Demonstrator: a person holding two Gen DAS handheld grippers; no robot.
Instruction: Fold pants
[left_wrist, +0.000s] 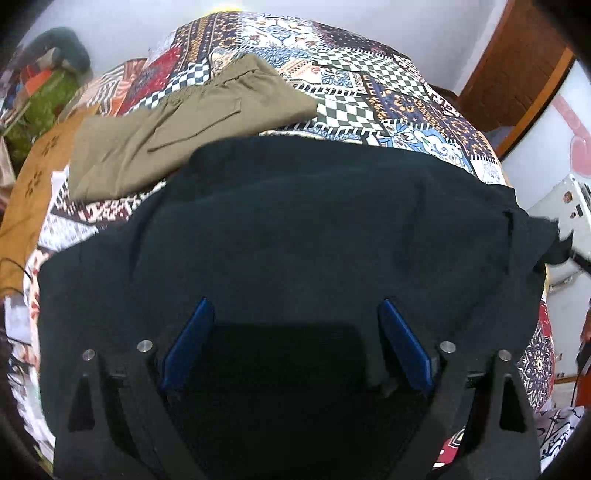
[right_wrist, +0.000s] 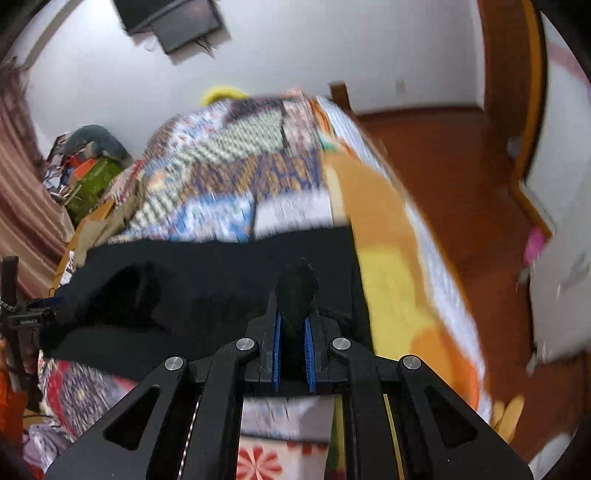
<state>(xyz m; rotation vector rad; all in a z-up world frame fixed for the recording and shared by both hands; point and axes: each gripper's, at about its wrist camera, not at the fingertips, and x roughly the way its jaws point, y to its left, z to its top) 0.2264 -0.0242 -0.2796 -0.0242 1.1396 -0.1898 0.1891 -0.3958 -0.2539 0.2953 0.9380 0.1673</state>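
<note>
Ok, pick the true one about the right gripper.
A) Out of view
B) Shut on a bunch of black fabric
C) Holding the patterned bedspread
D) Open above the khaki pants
B: the right gripper has its jaws pinched on a bunched fold of the black pants.

We find no text we can read; a small white marking on the black bar (right_wrist: 27, 320) at left is too blurred.

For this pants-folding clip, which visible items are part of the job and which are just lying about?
Part of the job:
- black pants, spread on the bed
- right gripper, shut on a bunch of the black pants
- left gripper, open over them

Lying about:
- khaki pants, folded, farther back
- patchwork bedspread
- clothes pile beside the bed
</note>
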